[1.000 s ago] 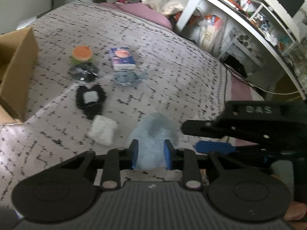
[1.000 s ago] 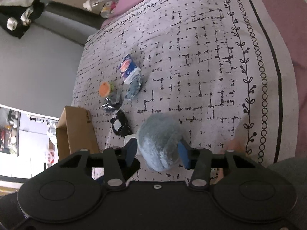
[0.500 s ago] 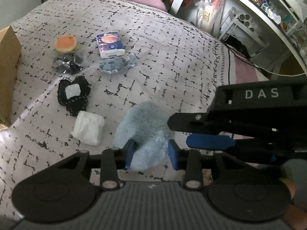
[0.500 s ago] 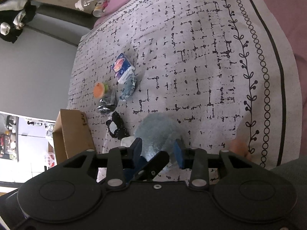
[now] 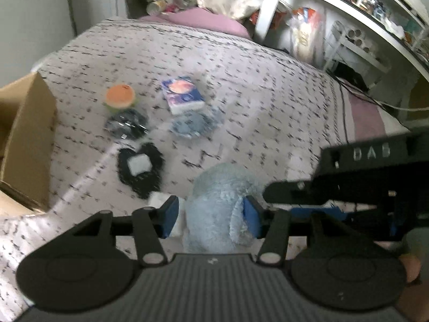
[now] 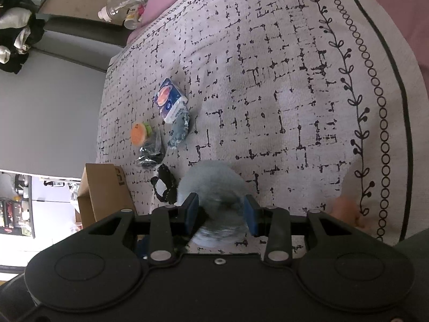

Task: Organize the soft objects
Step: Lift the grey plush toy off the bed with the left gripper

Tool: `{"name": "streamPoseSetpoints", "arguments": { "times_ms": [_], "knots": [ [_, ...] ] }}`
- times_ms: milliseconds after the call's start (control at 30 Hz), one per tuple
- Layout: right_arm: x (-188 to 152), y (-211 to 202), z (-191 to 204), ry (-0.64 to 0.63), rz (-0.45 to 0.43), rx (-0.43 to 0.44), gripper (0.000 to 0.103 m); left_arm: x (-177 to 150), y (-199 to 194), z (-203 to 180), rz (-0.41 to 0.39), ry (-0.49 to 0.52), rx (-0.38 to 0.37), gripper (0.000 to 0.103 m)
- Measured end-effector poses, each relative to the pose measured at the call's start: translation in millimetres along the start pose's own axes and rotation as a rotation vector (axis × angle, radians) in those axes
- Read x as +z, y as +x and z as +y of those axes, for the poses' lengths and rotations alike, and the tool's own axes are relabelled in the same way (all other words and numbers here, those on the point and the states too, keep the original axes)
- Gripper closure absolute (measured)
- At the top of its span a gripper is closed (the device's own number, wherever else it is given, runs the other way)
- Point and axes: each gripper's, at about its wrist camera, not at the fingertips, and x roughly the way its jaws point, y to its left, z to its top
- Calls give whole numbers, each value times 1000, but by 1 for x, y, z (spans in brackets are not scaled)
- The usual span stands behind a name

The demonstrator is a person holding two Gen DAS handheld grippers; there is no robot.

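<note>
A fluffy light-blue plush [image 5: 217, 204] lies on the patterned bedspread [image 5: 241, 86]. My left gripper [image 5: 210, 216] straddles its near end and its jaws are opening; the left pad stands clear of the fur and the right pad brushes it. From the right, my right gripper [image 5: 300, 201] reaches in onto the same toy. In the right wrist view the blue plush [image 6: 214, 179] sits squeezed between the blue pads of my right gripper [image 6: 221, 213].
Beyond the plush lie a black frilly piece [image 5: 140, 167], a white soft wad [image 5: 161, 198], a dark bagged item [image 5: 126, 124], an orange-green toy [image 5: 119, 98], a tissue pack [image 5: 182, 95] and a blue bagged item [image 5: 191, 124]. A cardboard box [image 5: 29, 139] stands left. Shelving [image 5: 348, 26] lies right.
The left jaws, shut on the plush a second ago, have spread apart around it. The right gripper has sunk a little and narrowed onto the plush.
</note>
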Motion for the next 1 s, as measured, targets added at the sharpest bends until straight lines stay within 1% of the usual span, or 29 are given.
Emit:
{"name": "streamPoseSetpoints", "arguments": {
  "times_ms": [300, 367, 533, 633, 700, 800, 900, 1000],
  "knots": [
    [2, 24, 5, 19, 45, -18, 65, 8, 1, 22, -28, -70, 11, 58],
    [2, 30, 7, 25, 55, -11, 68, 9, 2, 24, -26, -84, 2, 61],
    [6, 42, 4, 75, 65, -1, 72, 9, 2, 29, -12, -118, -28, 62],
    [6, 46, 3, 89, 76, 28, 84, 10, -1, 29, -13, -131, -71, 62],
    [6, 45, 2, 95, 78, 50, 85, 10, -1, 25, -14, -127, -91, 62],
    [6, 44, 1, 112, 78, 63, 86, 10, 6, 22, -10, -110, -59, 61],
    [6, 43, 1, 112, 73, 66, 86, 9, 12, 29, -9, -151, -48, 62],
    [6, 44, 2, 105, 74, 60, 85, 9, 16, 33, -3, -162, -37, 62]
  ]
}}
